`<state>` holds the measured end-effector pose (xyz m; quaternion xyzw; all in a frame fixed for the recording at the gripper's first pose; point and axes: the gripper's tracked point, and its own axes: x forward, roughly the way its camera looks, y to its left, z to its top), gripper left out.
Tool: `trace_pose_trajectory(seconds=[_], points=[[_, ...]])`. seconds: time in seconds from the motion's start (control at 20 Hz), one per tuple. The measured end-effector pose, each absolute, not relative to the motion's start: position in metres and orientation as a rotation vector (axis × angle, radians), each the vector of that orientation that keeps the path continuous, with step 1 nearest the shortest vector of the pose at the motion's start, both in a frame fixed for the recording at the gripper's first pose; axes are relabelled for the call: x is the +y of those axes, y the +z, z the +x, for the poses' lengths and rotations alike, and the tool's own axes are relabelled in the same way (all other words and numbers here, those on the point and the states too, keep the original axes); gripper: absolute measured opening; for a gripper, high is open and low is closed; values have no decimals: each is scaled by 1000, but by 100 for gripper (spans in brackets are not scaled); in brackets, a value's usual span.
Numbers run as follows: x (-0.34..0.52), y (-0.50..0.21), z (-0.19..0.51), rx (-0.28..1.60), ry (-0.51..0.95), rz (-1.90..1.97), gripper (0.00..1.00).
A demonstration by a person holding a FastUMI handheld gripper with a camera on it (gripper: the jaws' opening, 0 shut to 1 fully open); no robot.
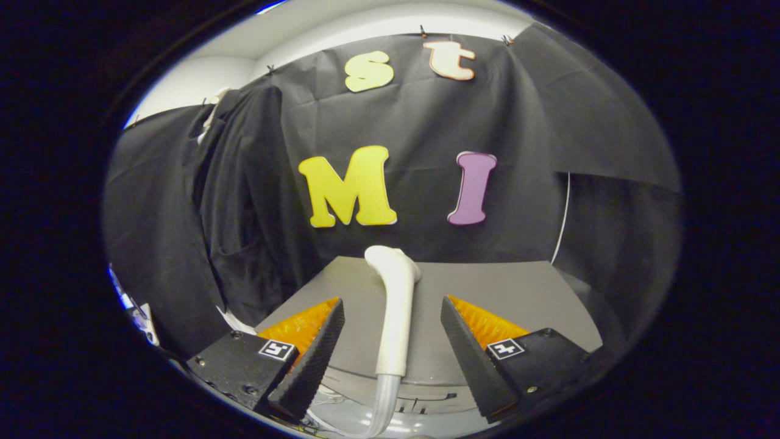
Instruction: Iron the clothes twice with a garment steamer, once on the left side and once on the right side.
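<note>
A dark garment [244, 201] hangs on the black cloth wall beyond the grey table's [512, 292] left edge; the gripper [393, 341] is spread wide, grasping nothing; between its fingers, untouched, the white plastic steamer head [395, 305] stands upright at the table's near edge, a clear hose [382, 405] trailing below.

Grey table [506, 292] set against black cloth wall. White steamer handle [395, 317] rises over its front edge, between spread gripper [390, 347] fingers, untouched; contact with tabletop cannot be told.
</note>
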<state>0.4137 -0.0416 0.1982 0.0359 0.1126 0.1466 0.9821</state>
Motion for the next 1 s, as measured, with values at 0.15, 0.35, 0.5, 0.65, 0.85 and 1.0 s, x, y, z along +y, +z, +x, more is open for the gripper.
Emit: trace_pose_trajectory(seconds=[0.15,0.35,0.5,0.65,0.85,1.0], points=[[-45,188,449,303,339,126,99],[-41,165,481,415,415,199,90],[-31,149,489,481,462,239,85],[-20,142,491,533,521,251,76],[-17,139,496,560,545,254,59],[-14,137,495,571,564,271,47]])
